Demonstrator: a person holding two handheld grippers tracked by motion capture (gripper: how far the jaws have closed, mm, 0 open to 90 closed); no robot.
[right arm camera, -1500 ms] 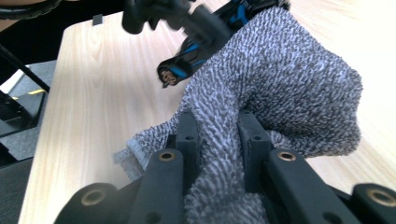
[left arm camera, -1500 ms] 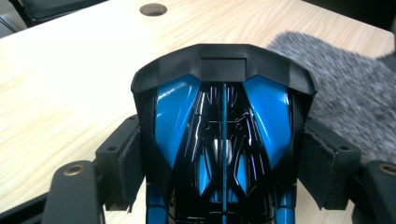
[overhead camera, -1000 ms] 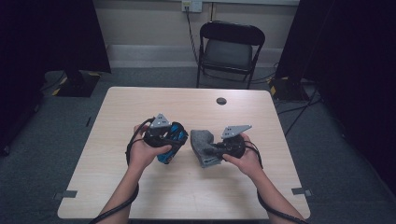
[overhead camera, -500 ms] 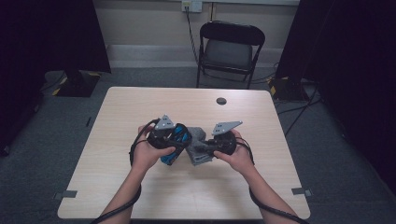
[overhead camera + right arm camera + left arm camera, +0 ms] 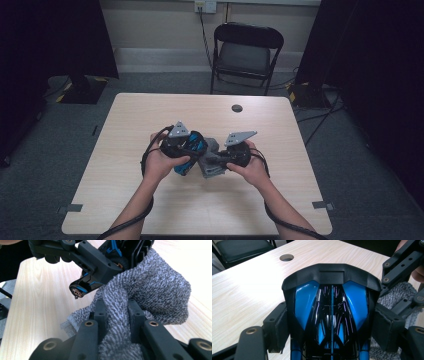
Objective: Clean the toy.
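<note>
A glossy blue and black plastic object [image 5: 332, 302] sits between the pads [image 5: 278, 325] of my left gripper [image 5: 332, 330], which is shut on its two sides. In the high view the left gripper [image 5: 186, 145] holds this object [image 5: 192, 150] above the middle of the table. My right gripper [image 5: 116, 312] is shut on a fold of grey terry cloth [image 5: 155, 290]. The cloth [image 5: 211, 162] is pressed against the object's right side, and the right gripper [image 5: 222, 159] is close beside the left. In the right gripper view the left gripper's arm [image 5: 95, 262] crosses above the cloth.
The light wooden table [image 5: 150, 115] has a round cable hole [image 5: 237, 108] near its far edge. A black folding chair [image 5: 245, 55] stands behind the table. Cables lie on the floor at the back right.
The right hand has moved left with the grey cloth, bringing it up against the blue and black object. The left hand has stayed in place.
</note>
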